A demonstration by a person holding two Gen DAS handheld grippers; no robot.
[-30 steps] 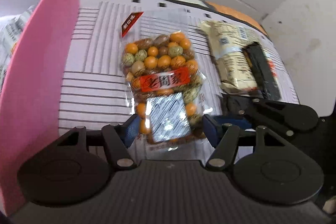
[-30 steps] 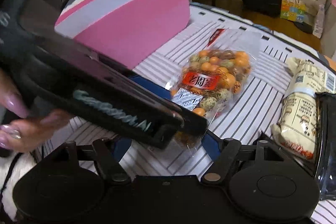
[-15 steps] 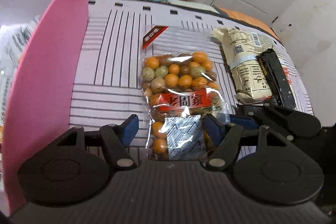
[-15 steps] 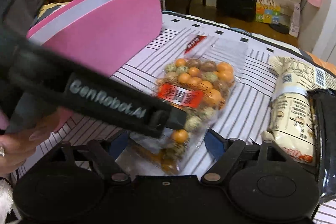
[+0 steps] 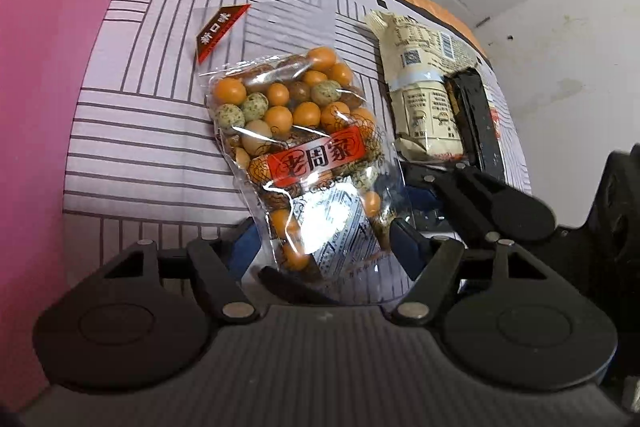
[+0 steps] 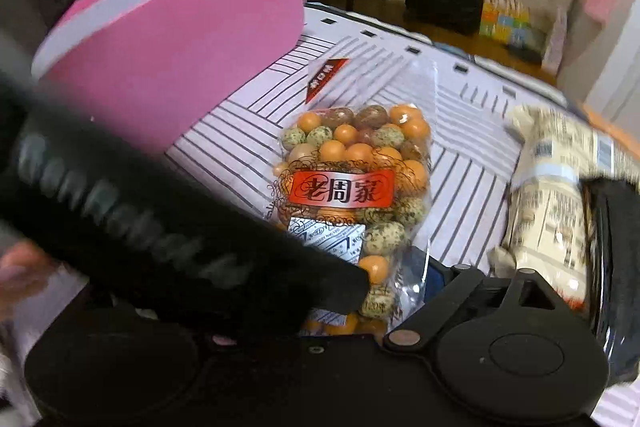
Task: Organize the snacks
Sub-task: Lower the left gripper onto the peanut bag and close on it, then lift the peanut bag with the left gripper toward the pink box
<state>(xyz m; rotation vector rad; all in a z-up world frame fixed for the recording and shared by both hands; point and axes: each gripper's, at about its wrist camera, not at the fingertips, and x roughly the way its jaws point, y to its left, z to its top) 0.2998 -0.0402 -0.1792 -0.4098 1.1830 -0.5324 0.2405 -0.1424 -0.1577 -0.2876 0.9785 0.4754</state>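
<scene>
Striped lilac-and-grey tablecloth [image 5: 160, 131] fills the left wrist view, pink cardboard box wall [image 5: 48, 107] at 9 o'clock. Left gripper [image 5: 320, 247] jaws part-open, blue pads flanking the near end of the clear plastic bag of orange and speckled coated nuts [image 5: 300, 131]; a second ago the bag lay flat and lower between them, now its near end looks raised and tilted, so a pickup toward the box has likely begun. Bag long axis runs 6 to 12, red corner tag at 11. Beige printed snack packet [image 5: 424, 95] and black wrapper [image 5: 476, 115] at 2 o'clock.

Right wrist view: left gripper body crosses from 9 o'clock, blurred. Right gripper [image 6: 416, 275] sits at the bag's near edge; left finger hidden, jaw width can't tell. Bag [image 6: 360, 163] centre, tag at 12.
</scene>
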